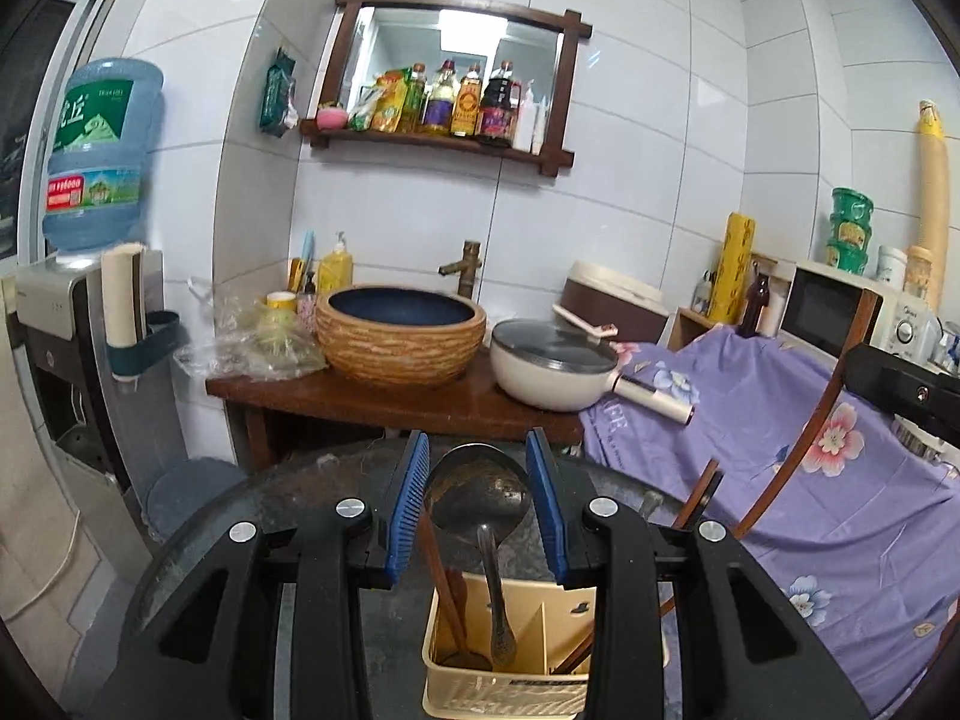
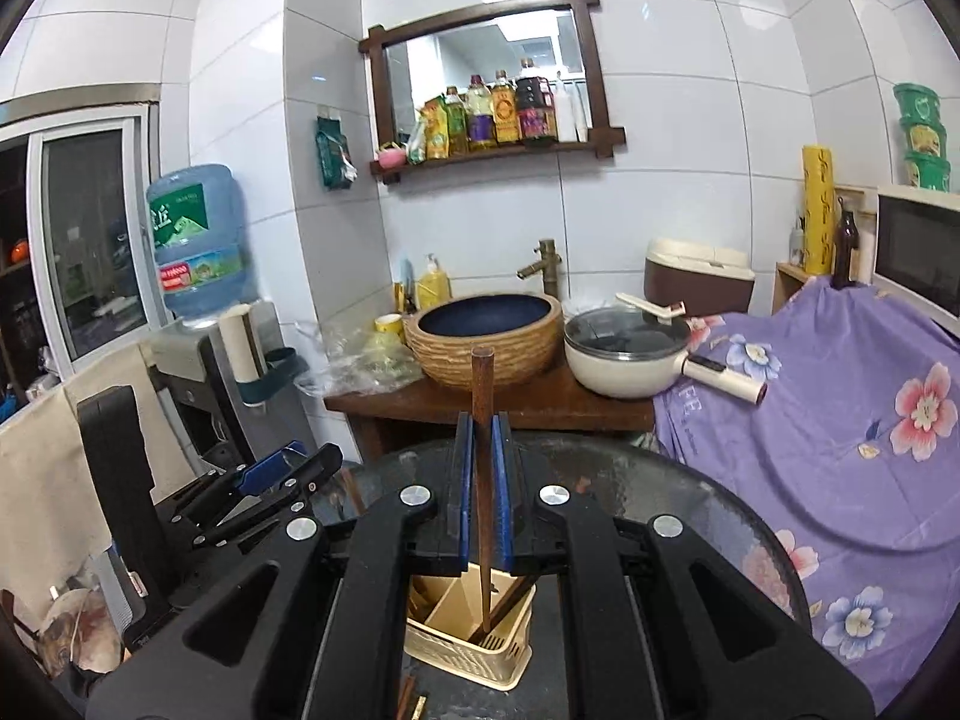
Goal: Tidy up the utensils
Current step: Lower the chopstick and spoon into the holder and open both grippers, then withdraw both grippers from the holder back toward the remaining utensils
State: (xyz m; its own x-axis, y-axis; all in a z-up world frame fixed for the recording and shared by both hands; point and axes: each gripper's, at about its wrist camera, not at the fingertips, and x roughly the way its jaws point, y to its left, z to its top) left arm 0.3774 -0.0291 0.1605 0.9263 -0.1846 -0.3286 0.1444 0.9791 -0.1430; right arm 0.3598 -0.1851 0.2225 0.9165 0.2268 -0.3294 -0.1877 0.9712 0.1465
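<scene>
A beige plastic utensil caddy (image 1: 444, 696) with several compartments stands on a round dark glass table (image 1: 198, 540). My left gripper (image 1: 478, 450) is shut on the bowl of a metal spoon (image 1: 480, 498); the spoon's handle hangs down into the caddy beside a wooden handle (image 1: 444, 588). In the right wrist view, my right gripper (image 2: 482, 420) is shut on an upright brown wooden chopstick (image 2: 483, 372). Its lower end reaches into the caddy (image 2: 462, 654). The left gripper (image 2: 282, 468) shows at the left of that view.
Beyond the table (image 2: 690, 480), a wooden counter holds a woven basin (image 1: 401, 336), a lidded cream pot (image 1: 552, 366) and plastic bags. A purple floral cloth (image 1: 780, 420) covers furniture on the right. A water dispenser (image 1: 90, 312) stands left. Loose chopsticks (image 2: 408, 696) lie by the caddy.
</scene>
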